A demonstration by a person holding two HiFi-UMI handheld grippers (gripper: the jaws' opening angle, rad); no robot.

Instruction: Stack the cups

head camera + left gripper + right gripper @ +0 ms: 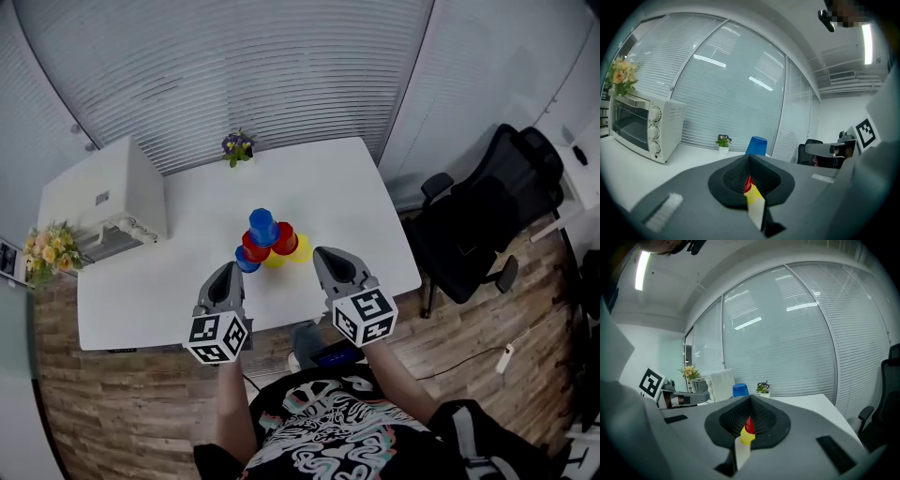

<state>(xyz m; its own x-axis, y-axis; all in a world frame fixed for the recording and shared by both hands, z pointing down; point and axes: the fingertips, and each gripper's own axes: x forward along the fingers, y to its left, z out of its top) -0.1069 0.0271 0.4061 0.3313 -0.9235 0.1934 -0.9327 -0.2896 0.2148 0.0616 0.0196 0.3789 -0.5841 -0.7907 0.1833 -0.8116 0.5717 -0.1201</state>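
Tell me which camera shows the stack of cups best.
The head view: it looks down on the whole stack of cups on the white table, blue, red and yellow all visible. Each gripper view shows only the top blue cup over its shut jaws, plus a red and yellow sliver between them.

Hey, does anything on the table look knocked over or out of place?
Nothing stands out. The cups form a neat stack on the table, blue cup on top; the plant stands upright.
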